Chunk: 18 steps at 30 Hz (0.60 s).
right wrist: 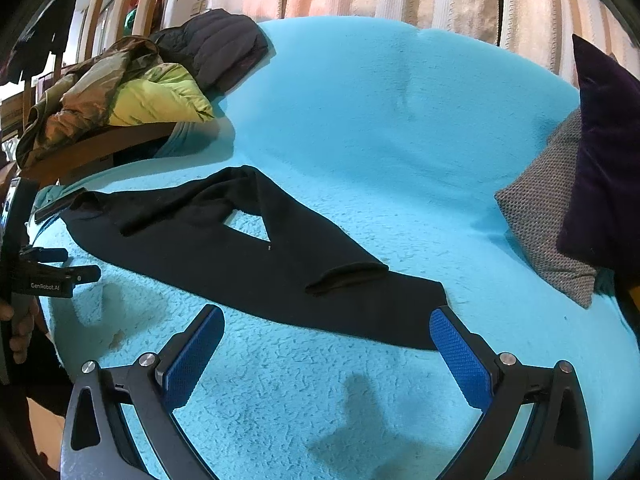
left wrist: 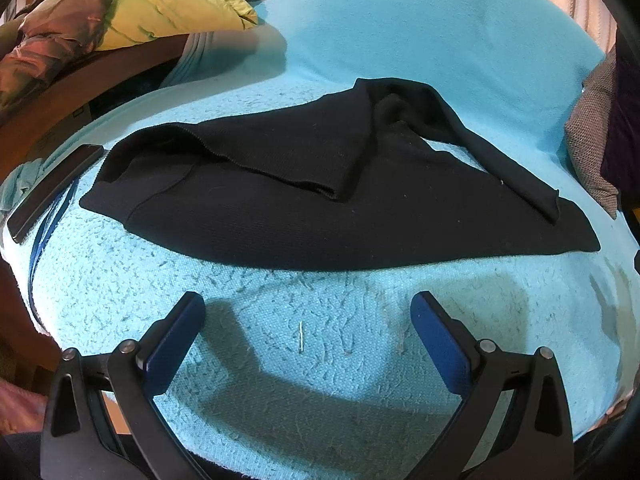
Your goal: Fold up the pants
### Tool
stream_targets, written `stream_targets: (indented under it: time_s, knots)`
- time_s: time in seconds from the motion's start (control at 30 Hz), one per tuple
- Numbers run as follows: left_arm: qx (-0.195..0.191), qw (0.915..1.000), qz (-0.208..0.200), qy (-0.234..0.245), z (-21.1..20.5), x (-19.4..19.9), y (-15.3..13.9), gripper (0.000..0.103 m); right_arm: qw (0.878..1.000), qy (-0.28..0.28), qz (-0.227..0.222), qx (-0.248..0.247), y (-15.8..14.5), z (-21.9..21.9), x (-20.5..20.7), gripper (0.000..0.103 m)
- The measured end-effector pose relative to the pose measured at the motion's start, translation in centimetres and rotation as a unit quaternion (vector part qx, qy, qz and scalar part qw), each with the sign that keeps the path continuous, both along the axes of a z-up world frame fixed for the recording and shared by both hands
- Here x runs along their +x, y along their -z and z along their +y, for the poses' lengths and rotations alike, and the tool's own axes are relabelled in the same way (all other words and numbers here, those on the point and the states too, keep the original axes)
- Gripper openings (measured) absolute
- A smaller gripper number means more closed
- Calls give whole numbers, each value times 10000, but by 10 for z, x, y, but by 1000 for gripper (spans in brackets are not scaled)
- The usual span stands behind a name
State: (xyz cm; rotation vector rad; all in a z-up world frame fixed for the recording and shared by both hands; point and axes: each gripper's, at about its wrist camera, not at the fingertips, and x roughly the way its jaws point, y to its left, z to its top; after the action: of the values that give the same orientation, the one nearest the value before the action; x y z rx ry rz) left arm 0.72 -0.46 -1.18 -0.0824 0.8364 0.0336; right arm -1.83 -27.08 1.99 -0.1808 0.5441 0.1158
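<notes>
Pants (left wrist: 328, 200) flat, both tongs spread, empty.

one pair of black pants (left wrist: 320, 200), two cushions (right wrist: 552, 216), one pile of jackets (right wrist: 120, 88), two open grippers (left wrist: 308, 320)

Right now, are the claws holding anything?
No. The left claw and right claw are open and empty, near the black knit pants.

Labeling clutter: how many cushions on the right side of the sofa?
2. A grey woven cushion leans at the sofa's right end; a dark purple cushion stands against it, further right. Others may sit out of frame.
</notes>
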Motion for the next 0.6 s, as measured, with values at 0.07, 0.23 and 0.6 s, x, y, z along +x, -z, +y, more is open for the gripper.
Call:
stream_targets:
  time_s: [0.07, 0.23, 0.6]
  knots:
    - [-28, 10000, -8, 27, -1, 0, 0, 103, 10000, 7, -1, 3, 0, 0, 0, 103]
    - [-33, 9999, -5, 97, -7, 0, 1, 103, 10000, 12, -5, 7, 0, -1, 0, 103]
    - [-95, 9998, -12, 195, -10, 2, 0, 103, 10000, -4, 11, -28, 1, 0, 2, 103]
